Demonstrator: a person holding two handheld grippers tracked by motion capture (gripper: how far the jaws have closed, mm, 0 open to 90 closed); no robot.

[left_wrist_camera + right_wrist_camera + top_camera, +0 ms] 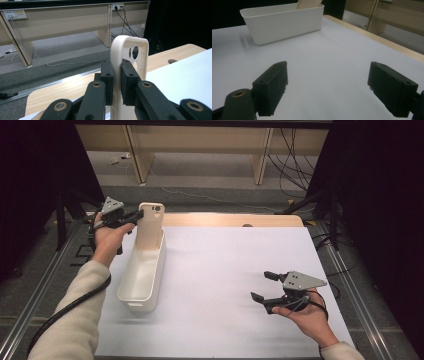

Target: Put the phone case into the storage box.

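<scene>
left gripper (134,215) fingers (107,77) clamp phone case (150,225) upright in white bin (142,270), upper left of frame. right gripper (265,286) jaws wide apart, holding nothing, lower right over white sheet (230,270), palm up.

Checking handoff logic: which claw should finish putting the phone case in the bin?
Left. The left claw is already shut on the cream phone case, holding it upright at the far end of the white bin. The right claw is open, empty, well away over the white sheet.
</scene>
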